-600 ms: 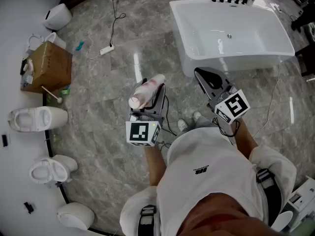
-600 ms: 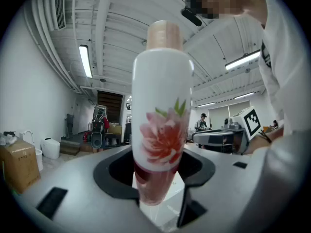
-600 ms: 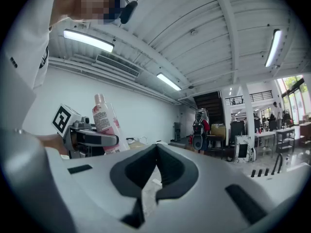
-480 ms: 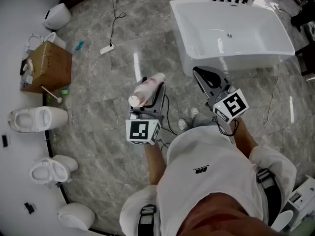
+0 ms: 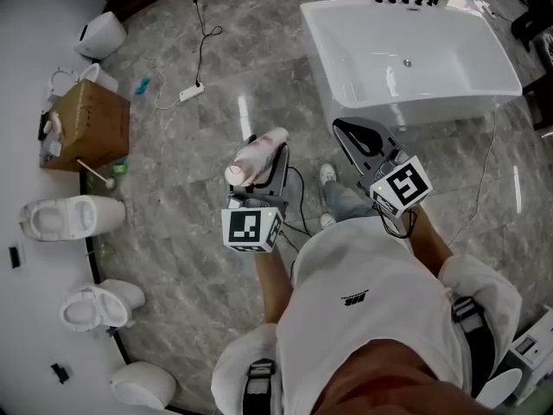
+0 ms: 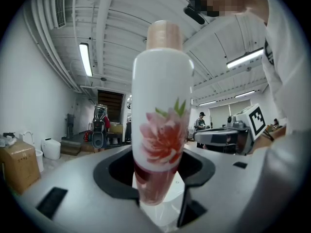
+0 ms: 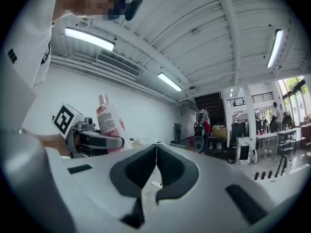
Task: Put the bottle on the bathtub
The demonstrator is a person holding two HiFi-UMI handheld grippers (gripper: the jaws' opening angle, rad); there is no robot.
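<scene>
Floor (image 5: pixel 190 137), bathtub (image 5: pixel 415 112); bottle (image 5: pixel 257 158) in left gripper (image 5: pixel 270 162)

Grey stone floor (image 5: pixel 199 137) — bathtub (image 5: pixel 406 111), toilets (image 5: pixel 69 217), cardboard box (image 5: pixel 86 128)

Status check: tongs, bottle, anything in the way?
Left tongs shut on bottle. Right tongs shut, empty. Bathtub ahead, bottle not yet on it. No obstacle seen.

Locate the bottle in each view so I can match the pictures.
Head view: centre-left, bottle in the left tongs.
Left gripper view: centre, filling the frame, base between the jaws.
Right gripper view: left, small, rising from the left tongs.
Shared landmark: marker cube, below the bottle in head view, left of it in right gripper view.
</scene>
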